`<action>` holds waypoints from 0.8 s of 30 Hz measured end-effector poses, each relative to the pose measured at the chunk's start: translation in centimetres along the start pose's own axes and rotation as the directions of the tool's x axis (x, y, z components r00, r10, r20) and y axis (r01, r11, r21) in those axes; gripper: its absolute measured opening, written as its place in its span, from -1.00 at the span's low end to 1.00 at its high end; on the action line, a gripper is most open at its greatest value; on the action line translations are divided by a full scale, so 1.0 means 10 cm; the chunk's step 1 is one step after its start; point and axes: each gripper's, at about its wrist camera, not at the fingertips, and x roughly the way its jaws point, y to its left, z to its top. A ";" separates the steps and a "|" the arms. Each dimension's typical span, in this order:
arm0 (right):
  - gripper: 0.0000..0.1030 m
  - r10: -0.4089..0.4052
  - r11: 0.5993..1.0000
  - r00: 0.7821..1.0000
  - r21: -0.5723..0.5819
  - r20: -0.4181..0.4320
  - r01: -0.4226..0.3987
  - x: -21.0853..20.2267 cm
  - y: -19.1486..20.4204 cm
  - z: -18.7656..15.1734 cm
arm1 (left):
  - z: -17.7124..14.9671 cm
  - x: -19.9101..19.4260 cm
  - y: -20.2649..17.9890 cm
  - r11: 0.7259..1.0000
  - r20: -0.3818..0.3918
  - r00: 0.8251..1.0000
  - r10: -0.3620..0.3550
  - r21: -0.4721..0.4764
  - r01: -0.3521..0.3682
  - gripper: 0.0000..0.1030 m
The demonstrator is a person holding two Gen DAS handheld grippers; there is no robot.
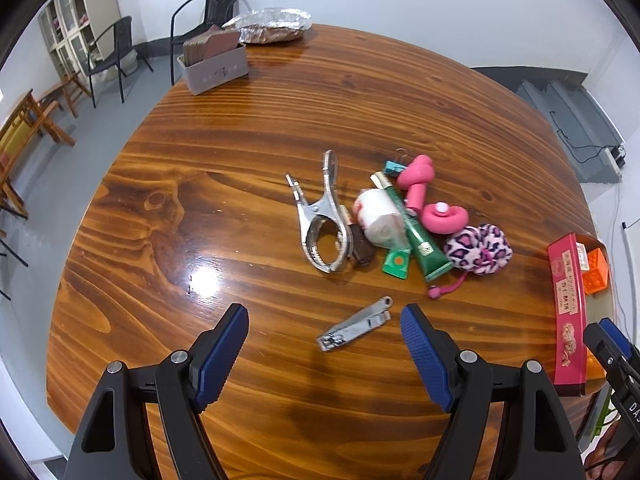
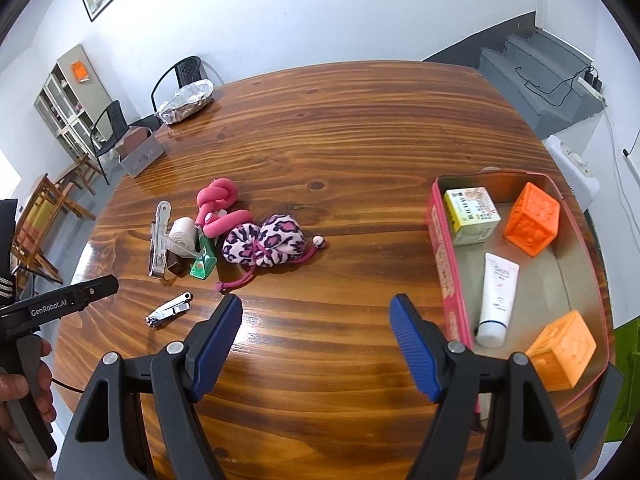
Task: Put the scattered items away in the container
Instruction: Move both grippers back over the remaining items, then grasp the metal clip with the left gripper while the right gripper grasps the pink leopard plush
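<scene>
A pink tin container (image 2: 444, 256) sits at the table's right edge and holds two orange cubes (image 2: 531, 218), a white tube (image 2: 497, 296) and a small box (image 2: 472, 216). It also shows in the left wrist view (image 1: 566, 304). Scattered items lie mid-table: a nail clipper (image 1: 354, 324), metal tongs (image 1: 322, 220), a white roll (image 1: 378, 216), a green tube (image 1: 418, 236), a pink knotted toy (image 1: 420, 184) and a leopard pouch (image 1: 478, 249). My left gripper (image 1: 324, 344) is open, just before the nail clipper. My right gripper (image 2: 316, 328) is open and empty over bare table, left of the tin.
A grey box of cards (image 1: 214, 66) and a foil-wrapped bundle (image 1: 270, 24) stand at the table's far left. Chairs (image 1: 108, 56) and a shelf stand beyond the table. Stairs with cables (image 2: 552, 80) lie at the far right.
</scene>
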 end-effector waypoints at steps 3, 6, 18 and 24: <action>0.54 -0.004 1.000 1.000 0.008 -0.011 0.004 0.06 0.03 0.00 | 0.05 0.08 0.07 1.000 -0.008 1.000 0.002 -0.004 -0.002 0.55; 0.54 -0.009 1.000 1.000 0.016 -0.022 0.010 0.11 0.05 -0.01 | 0.11 0.18 0.12 1.000 -0.021 1.000 -0.002 -0.002 0.002 0.55; 0.54 -0.066 0.994 0.996 0.079 -0.060 0.071 0.26 -0.02 -0.02 | 0.42 0.71 0.21 0.995 -0.115 0.989 -0.092 -0.049 0.086 0.55; 0.54 -0.093 0.990 0.993 0.103 -0.078 0.101 0.34 -0.07 0.00 | 0.64 0.88 0.24 0.991 -0.117 0.986 -0.117 -0.082 0.108 0.55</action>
